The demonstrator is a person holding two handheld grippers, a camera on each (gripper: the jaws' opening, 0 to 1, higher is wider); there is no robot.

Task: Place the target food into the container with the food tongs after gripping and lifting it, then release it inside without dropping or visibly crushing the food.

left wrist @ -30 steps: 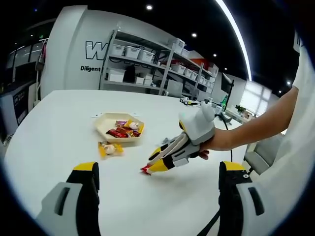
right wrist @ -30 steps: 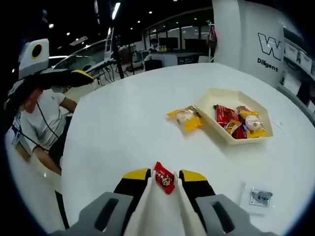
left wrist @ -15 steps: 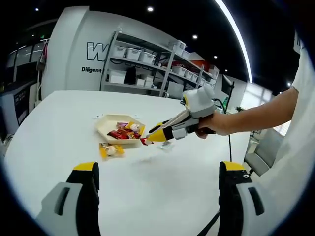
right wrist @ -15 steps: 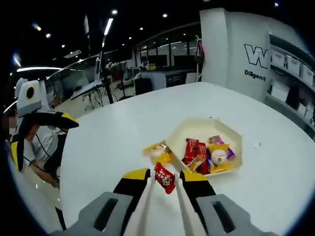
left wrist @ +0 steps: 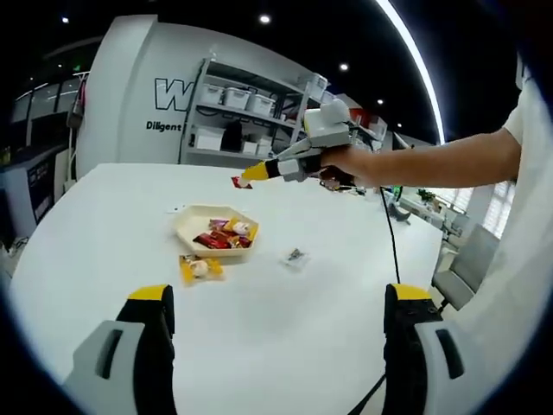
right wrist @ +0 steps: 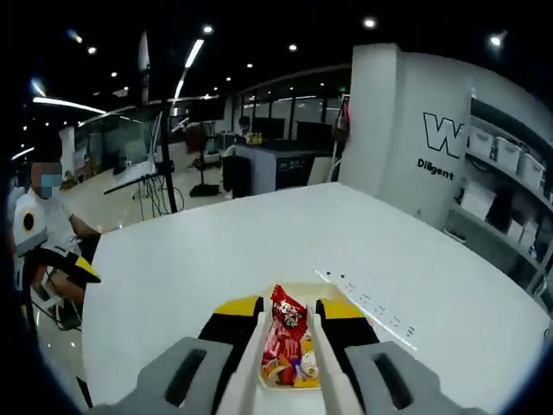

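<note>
White table (left wrist: 104,251) under dim office lights. Red wrapped candy (right wrist: 288,308) is pinched by the right gripper (right wrist: 288,313) above the tray (left wrist: 186,226); lower toward the tray's middle before easing apart. Left gripper (left wrist: 281,298) stands wide, holding nothing.

We see a white worktop (left wrist: 104,233), metal shelving (left wrist: 251,117) with bins against a lettered white wall (left wrist: 130,95), and ceiling lights (left wrist: 264,18) overhead.
</note>
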